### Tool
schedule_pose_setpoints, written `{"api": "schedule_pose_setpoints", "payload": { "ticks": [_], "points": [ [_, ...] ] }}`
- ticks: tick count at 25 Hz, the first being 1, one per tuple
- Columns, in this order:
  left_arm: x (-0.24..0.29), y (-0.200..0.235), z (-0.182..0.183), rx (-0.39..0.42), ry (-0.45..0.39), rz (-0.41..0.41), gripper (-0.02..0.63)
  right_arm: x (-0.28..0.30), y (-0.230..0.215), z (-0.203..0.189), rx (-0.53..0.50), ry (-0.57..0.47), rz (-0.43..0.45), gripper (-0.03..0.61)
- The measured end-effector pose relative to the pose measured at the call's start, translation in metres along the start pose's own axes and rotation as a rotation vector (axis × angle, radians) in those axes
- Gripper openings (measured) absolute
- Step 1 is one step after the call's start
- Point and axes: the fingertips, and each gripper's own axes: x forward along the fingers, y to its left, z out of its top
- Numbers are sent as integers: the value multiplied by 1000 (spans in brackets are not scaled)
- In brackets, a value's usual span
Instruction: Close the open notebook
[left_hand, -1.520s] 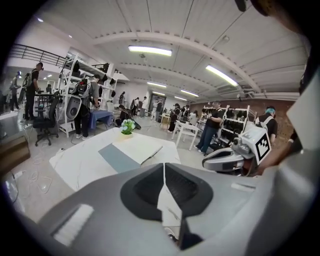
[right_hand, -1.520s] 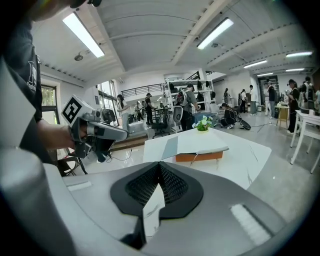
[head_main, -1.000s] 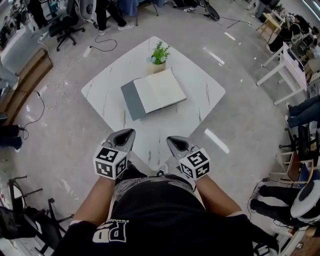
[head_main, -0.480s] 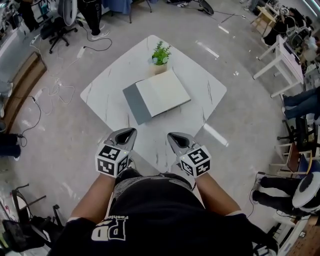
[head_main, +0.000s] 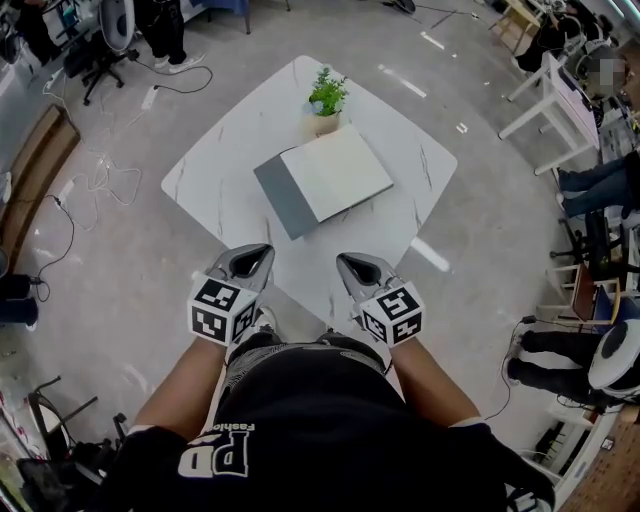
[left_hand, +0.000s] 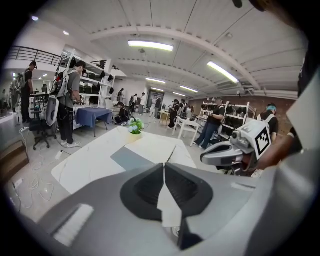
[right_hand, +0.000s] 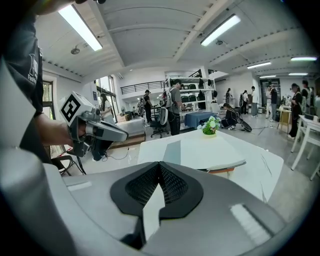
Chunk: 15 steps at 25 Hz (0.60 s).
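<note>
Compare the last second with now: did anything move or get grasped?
Nothing on the table visibly moved; only the head view shifted slightly. The open notebook lies beside the potted plant, untouched. The left gripper and right gripper stay shut and empty, short of the notebook.

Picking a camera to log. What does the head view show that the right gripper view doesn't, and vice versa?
Head view only: the marker cube on the right gripper, the person's right forearm. Right gripper view only: ceiling strip lights, metal shelving, its jaws shut and empty. Both: the white marble table, the open grey-covered notebook, the green potted plant, the left gripper.
</note>
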Motion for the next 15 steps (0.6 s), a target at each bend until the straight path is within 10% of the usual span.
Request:
{"api": "schedule_pose_setpoints", "payload": {
  "ticks": [15],
  "points": [
    [-10,8,-1,-11,-20,-7,66,10,11,-1,-23,19,-7,0]
  ]
}}
